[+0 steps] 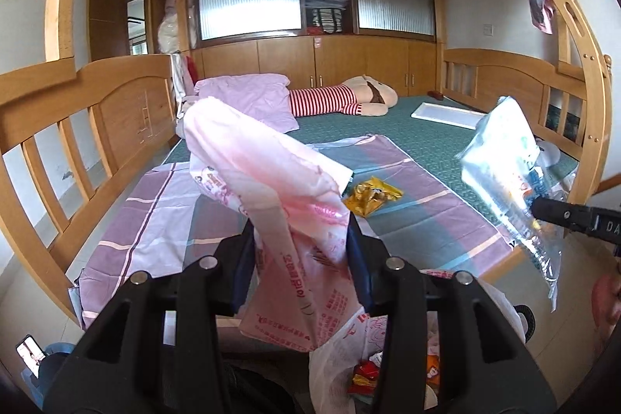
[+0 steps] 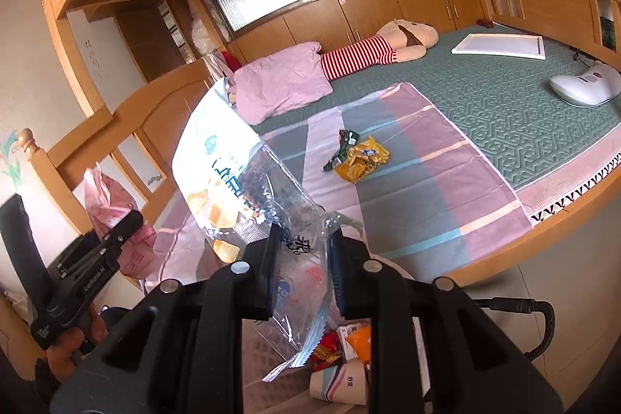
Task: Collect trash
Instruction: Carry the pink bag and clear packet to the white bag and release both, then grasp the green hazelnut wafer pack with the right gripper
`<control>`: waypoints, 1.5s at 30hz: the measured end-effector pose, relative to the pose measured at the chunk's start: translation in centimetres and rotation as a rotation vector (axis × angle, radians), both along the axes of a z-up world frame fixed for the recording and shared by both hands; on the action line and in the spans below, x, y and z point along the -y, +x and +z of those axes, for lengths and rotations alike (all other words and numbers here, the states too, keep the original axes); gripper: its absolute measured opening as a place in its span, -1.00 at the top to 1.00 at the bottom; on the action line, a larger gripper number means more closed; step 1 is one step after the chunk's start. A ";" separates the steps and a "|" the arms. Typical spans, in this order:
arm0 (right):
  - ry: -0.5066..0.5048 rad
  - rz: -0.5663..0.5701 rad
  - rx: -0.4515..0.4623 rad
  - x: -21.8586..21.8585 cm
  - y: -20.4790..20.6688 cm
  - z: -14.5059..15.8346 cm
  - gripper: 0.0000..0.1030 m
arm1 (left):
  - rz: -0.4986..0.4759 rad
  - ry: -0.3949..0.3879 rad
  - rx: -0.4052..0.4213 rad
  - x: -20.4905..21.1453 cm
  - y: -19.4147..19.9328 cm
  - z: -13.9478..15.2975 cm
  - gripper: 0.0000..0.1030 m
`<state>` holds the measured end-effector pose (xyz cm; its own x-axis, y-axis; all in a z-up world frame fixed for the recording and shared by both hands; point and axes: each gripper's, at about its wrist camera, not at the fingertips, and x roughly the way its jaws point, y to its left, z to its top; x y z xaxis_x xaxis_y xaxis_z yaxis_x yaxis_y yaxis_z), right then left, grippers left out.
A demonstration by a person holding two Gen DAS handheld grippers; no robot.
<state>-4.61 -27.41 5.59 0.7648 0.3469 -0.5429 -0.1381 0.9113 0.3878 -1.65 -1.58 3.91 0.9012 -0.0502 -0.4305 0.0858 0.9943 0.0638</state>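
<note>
Two wrist fisheyes, both right off the near edge of the bed (image 1: 446,127), looking along the fingers across the mattress toward the cabinets at the back. Left one pretty level and centred, own left gripper (image 1: 302,251) filling the bottom middle, right gripper (image 1: 543,210) poking in at the right edge. Right one tilted, horizon sloping up to the right, own right gripper (image 2: 306,266) at bottom centre, left gripper (image 2: 132,220) lower left. Shared in both: yellow wrapper (image 1: 370,198) (image 2: 359,160) mid-frame, striped plush toy (image 1: 341,99) (image 2: 372,51), pink pillow (image 1: 252,96) (image 2: 283,80).
</note>
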 end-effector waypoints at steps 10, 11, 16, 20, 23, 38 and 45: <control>-0.102 0.045 -0.207 -2.0 1.6 -5.2 0.50 | -0.040 0.009 -0.008 0.6 -0.6 -0.2 0.15; -0.106 0.046 -0.231 -2.0 1.7 -5.7 0.40 | -0.043 0.008 -0.010 0.7 -0.5 -0.3 0.15; -0.081 0.010 -0.256 -1.0 1.6 -6.1 0.08 | -0.059 0.005 -0.031 0.8 -0.3 -0.8 0.15; -0.057 -0.053 -0.223 0.6 1.1 -5.3 -0.02 | -0.075 0.008 -0.053 1.3 -0.1 -1.6 0.15; -0.041 -0.107 -0.191 1.7 0.7 -4.6 -0.02 | -0.137 -0.026 -0.103 1.7 0.4 -2.7 0.12; 0.051 -0.241 -0.178 5.3 3.5 -4.5 -0.45 | -0.455 -0.229 -0.619 4.4 5.7 -13.9 -0.90; -0.010 -0.082 -0.180 0.1 14.0 -3.8 -0.45 | -0.047 -0.238 -0.482 -3.6 12.1 -13.4 -0.92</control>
<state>9.34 -27.55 1.79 0.6805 0.2810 -0.6768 0.0078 0.9207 0.3901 10.43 1.97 -9.44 0.5989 -0.2319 -0.7665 0.0941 0.9709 -0.2202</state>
